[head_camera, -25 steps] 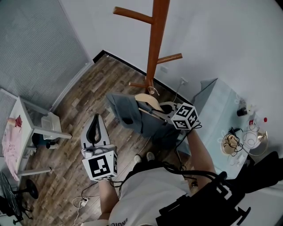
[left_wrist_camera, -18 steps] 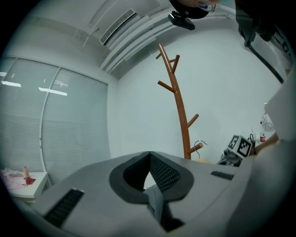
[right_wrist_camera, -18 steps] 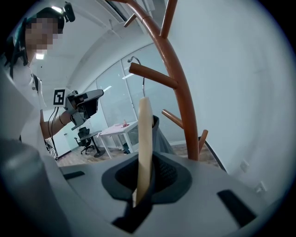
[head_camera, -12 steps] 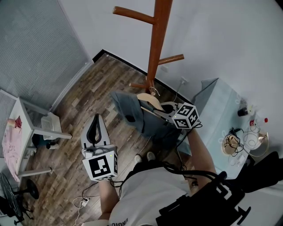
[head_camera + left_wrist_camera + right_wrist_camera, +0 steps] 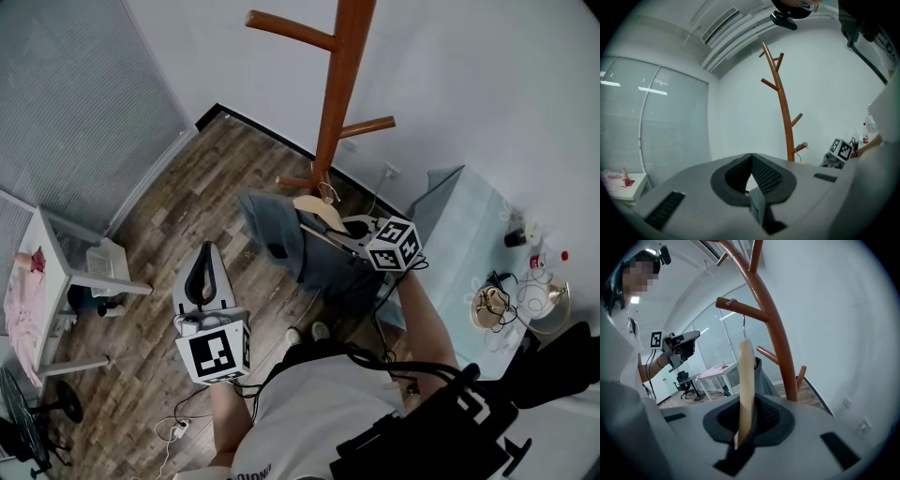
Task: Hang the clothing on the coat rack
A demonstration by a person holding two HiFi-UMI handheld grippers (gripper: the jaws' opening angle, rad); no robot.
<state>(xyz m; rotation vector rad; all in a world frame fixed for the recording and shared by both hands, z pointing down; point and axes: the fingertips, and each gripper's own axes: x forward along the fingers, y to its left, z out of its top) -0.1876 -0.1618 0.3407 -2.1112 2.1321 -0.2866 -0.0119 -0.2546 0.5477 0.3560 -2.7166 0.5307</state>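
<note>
A brown wooden coat rack (image 5: 333,94) stands by the white wall, and its pegs branch out above. My right gripper (image 5: 356,234) is shut on a pale wooden hanger (image 5: 317,210) that carries grey clothing (image 5: 281,239), held just in front of the rack's trunk. In the right gripper view the hanger (image 5: 746,376) stands upright between the pads of my right gripper (image 5: 747,404), its wire hook below a peg (image 5: 740,309). My left gripper (image 5: 202,279) hangs lower left, apart from the clothing, shut and with nothing in it. From my left gripper (image 5: 751,157) the rack (image 5: 783,108) is far off.
A white table (image 5: 42,272) with a pink item stands at the left. At the right, a light blue table (image 5: 464,234) holds cables and small bottles. A power strip (image 5: 178,428) lies on the wood floor, and a black fan (image 5: 23,422) stands in the lower left corner.
The right gripper has edged the hanger and clothing slightly up and towards the rack. The left gripper has stayed where it was.
</note>
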